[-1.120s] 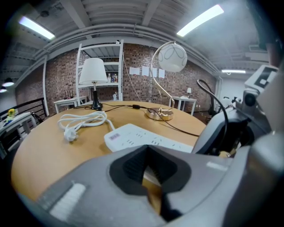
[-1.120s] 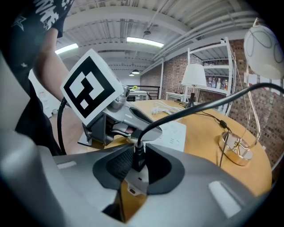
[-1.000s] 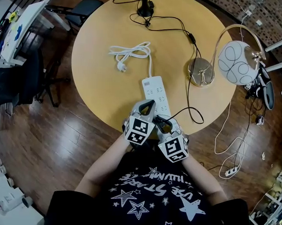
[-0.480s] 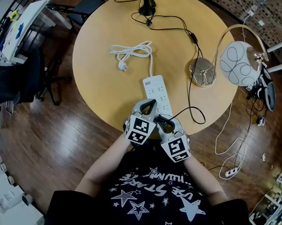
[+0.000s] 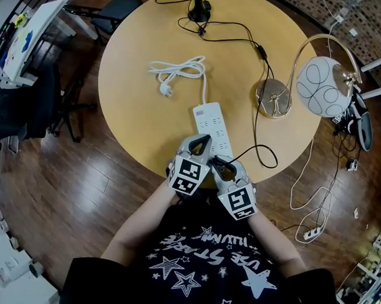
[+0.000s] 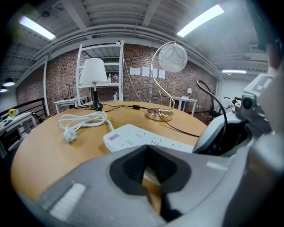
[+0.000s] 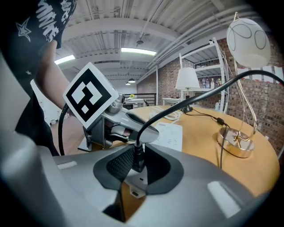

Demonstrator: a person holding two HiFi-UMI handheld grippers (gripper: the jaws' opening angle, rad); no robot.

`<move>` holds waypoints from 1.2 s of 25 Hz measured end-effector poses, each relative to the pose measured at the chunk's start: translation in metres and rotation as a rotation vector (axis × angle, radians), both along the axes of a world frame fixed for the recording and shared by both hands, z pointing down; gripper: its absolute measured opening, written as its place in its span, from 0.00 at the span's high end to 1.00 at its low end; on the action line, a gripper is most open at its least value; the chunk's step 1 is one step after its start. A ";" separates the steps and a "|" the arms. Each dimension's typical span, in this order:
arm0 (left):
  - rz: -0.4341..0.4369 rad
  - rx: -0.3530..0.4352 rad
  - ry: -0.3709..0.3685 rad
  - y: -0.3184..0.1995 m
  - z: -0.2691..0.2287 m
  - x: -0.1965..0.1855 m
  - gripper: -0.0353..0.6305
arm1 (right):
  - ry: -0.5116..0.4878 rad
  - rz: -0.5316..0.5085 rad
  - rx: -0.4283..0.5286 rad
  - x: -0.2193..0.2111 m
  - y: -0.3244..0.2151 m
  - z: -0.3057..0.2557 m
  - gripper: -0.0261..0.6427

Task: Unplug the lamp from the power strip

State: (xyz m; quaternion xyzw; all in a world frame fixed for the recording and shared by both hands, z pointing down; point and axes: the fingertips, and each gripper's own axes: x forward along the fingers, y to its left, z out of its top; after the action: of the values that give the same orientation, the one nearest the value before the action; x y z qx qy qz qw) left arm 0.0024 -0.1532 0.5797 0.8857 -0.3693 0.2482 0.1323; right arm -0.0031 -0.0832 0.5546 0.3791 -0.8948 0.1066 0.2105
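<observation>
A white power strip lies on the round wooden table. The gold lamp with its globe shade stands at the right. Its black cord loops back to a black plug at the strip's near end. My right gripper is shut on that plug, pads on both sides, just over the strip's end sockets; whether the pins are still seated is hidden. My left gripper is shut, with its tips down on the strip's near end beside the right one.
A coiled white cord with a loose plug lies far left of the strip. A second lamp's black base stands at the table's far edge. Beyond the table, a chair stands far left. Another power strip lies on the floor at right.
Both grippers stay at the strip's near end. The right gripper has shifted very slightly; the strip, cord and lamp lie as before.
</observation>
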 end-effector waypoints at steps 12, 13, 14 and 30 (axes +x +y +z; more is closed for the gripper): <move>0.012 0.013 0.002 0.001 0.000 0.001 0.94 | -0.032 -0.024 0.003 0.001 0.000 -0.002 0.85; 0.012 0.014 0.002 0.001 0.000 0.000 0.94 | -0.037 -0.022 0.003 0.001 0.000 -0.002 0.85; 0.013 0.015 0.002 0.001 0.000 0.000 0.94 | -0.042 -0.020 0.002 0.001 0.000 -0.003 0.85; 0.012 0.014 0.008 -0.001 0.000 -0.001 0.94 | -0.083 -0.033 0.071 -0.005 -0.003 -0.031 0.85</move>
State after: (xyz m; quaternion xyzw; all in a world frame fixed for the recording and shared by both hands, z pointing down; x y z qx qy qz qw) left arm 0.0014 -0.1540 0.5802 0.8899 -0.3649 0.2428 0.1262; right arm -0.0081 -0.0865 0.5233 0.3666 -0.9122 0.0867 0.1614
